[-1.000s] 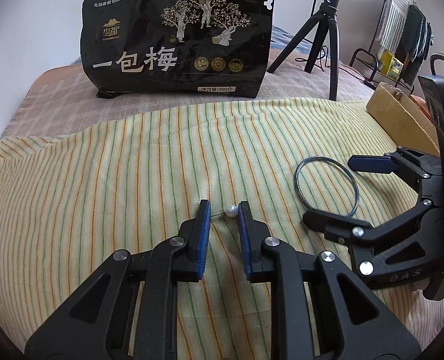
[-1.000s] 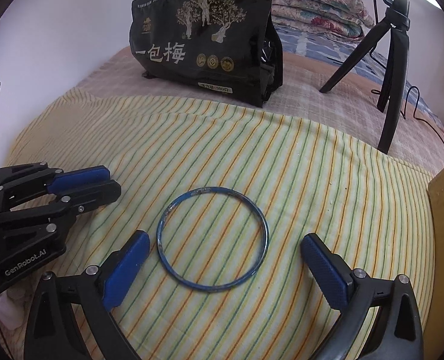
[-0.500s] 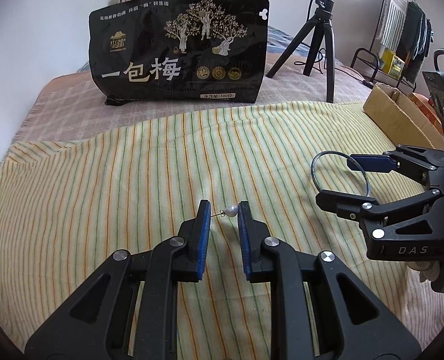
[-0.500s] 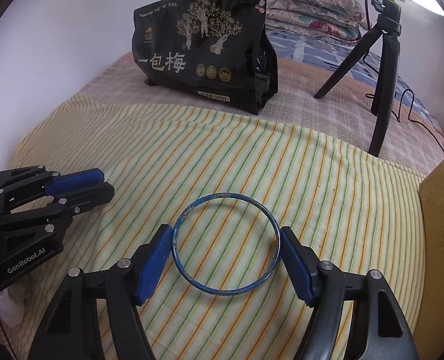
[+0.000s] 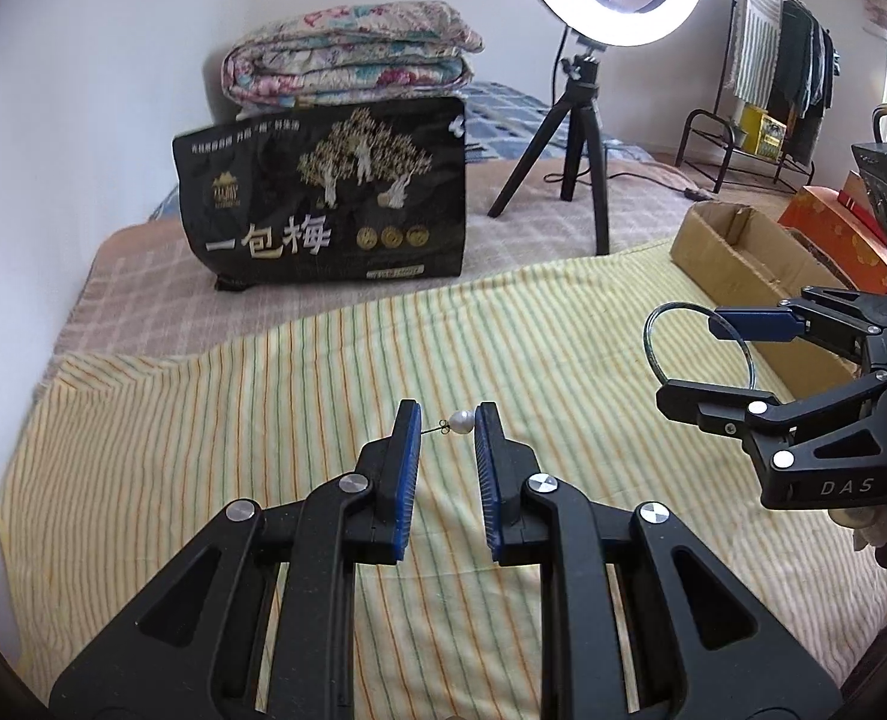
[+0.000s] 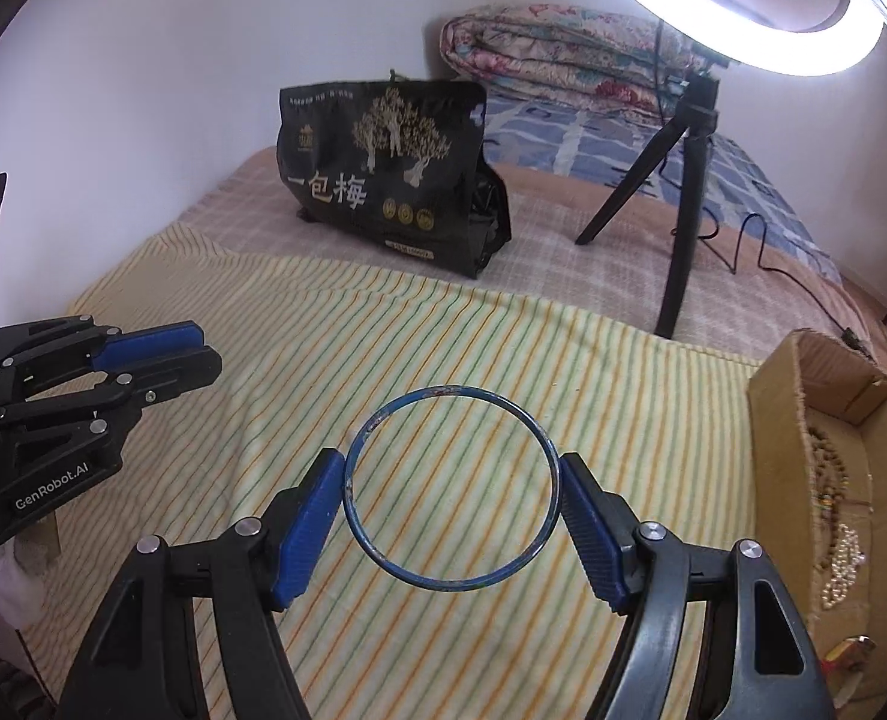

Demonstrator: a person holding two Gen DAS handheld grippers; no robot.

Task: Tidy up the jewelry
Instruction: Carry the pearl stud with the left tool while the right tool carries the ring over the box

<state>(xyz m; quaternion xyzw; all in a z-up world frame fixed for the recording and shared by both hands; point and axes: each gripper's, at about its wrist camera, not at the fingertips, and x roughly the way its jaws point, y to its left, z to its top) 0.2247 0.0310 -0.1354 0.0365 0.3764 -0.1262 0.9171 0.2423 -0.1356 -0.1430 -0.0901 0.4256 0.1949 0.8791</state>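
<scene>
My left gripper (image 5: 447, 420) is shut on a pearl earring (image 5: 461, 420), its pin and pearl spanning the gap between the blue pads, held above the striped cloth (image 5: 263, 420). My right gripper (image 6: 450, 480) is shut on a thin blue bangle (image 6: 450, 390), pinched across its width and lifted off the cloth. In the left wrist view the right gripper (image 5: 737, 360) is at the right with the bangle (image 5: 653, 330). In the right wrist view the left gripper (image 6: 167, 354) is at the left. A cardboard box (image 6: 773, 420) at the right holds bead and pearl strands (image 6: 842, 558).
A black snack bag (image 5: 323, 222) stands at the back of the bed. A ring light on a tripod (image 5: 581, 138) stands behind the cloth. A folded quilt (image 5: 347, 54) lies by the wall. An orange box (image 5: 833, 234) sits beyond the cardboard box (image 5: 737, 258).
My right gripper has closed on the bangle and lifted it off the cloth. Both grippers have risen and tilted up. The left still holds the earring.
</scene>
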